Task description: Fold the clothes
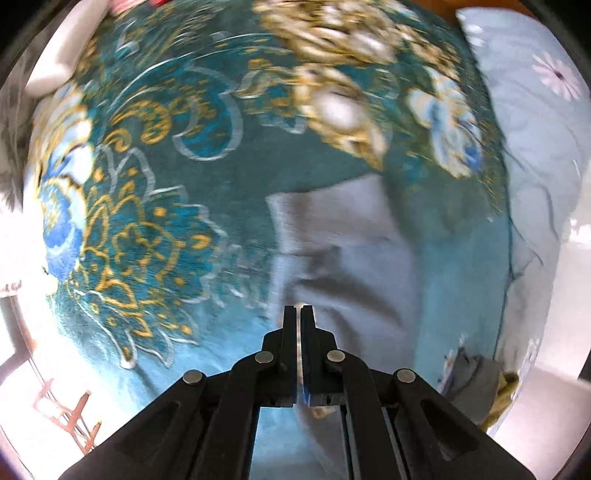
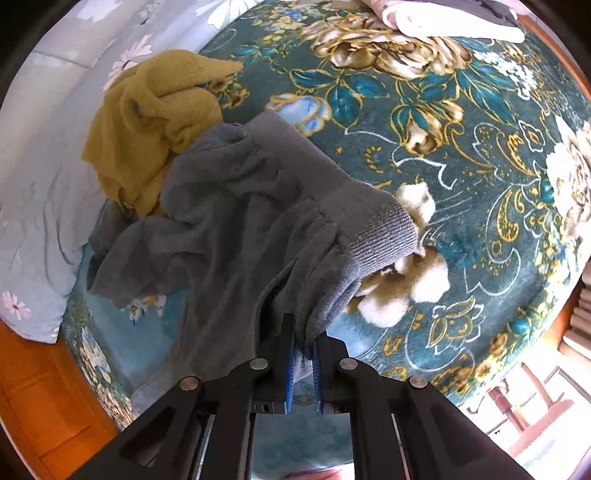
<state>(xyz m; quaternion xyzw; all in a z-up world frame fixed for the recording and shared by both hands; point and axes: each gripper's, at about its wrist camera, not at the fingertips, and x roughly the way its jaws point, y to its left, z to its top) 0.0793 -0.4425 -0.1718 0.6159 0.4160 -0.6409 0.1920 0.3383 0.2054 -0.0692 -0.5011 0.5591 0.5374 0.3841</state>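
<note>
A grey fleece garment (image 2: 243, 221) with a ribbed cuff (image 2: 380, 232) lies crumpled on a teal flowered blanket (image 2: 461, 155). My right gripper (image 2: 306, 341) is shut on a fold of the grey garment near the cuff. In the left wrist view the same grey cloth (image 1: 351, 251) lies ahead, blurred by motion. My left gripper (image 1: 298, 314) is shut just over the cloth's near edge, and I cannot tell whether any cloth is caught between its fingers.
A mustard-yellow garment (image 2: 147, 122) lies bunched behind the grey one. A pale blue flowered pillow (image 2: 33, 206) lies at the left, also at the right in the left wrist view (image 1: 535, 129). Folded white and grey clothes (image 2: 454, 18) sit at the far edge. Orange wooden floor (image 2: 33, 391) shows beside the bed.
</note>
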